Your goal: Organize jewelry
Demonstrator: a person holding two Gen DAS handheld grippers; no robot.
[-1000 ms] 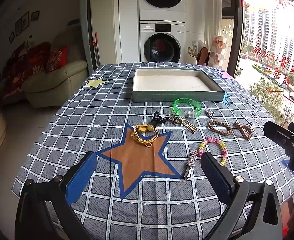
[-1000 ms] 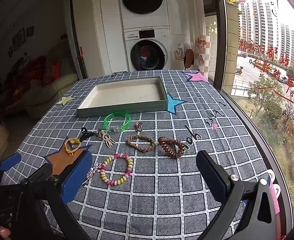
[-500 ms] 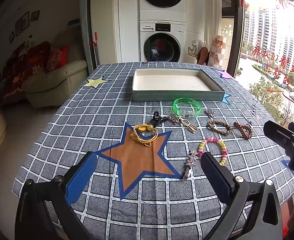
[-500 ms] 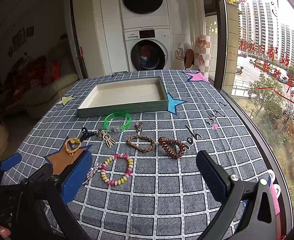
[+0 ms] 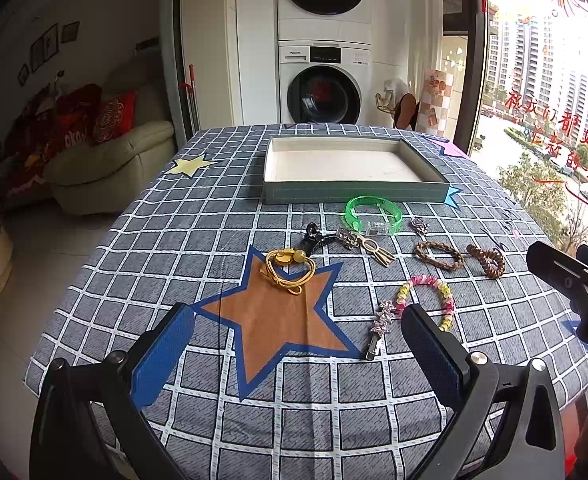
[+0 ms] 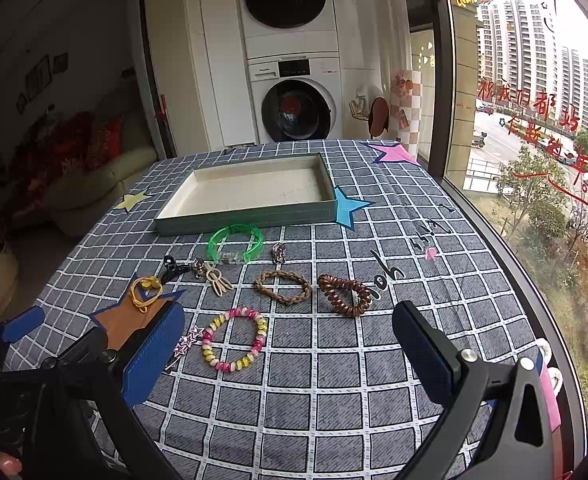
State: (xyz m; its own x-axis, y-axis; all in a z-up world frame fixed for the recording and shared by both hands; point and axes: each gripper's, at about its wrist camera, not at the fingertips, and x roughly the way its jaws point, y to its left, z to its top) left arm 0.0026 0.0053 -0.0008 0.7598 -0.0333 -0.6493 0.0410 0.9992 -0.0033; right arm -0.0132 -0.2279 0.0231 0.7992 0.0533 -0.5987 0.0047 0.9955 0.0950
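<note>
On the window glass (image 6: 534, 120), red handwritten Chinese characters, too stylised to read.

Each gripper is a black plastic frame branching into two thick arms, with a round silver screw head near each finger's base. The left gripper (image 5: 298, 344) carries finger pads (image 5: 161, 360) faced in ribbed blue material. The right gripper (image 6: 287, 354) has the same blue textured pads (image 6: 151, 356) on black fingers.
</note>
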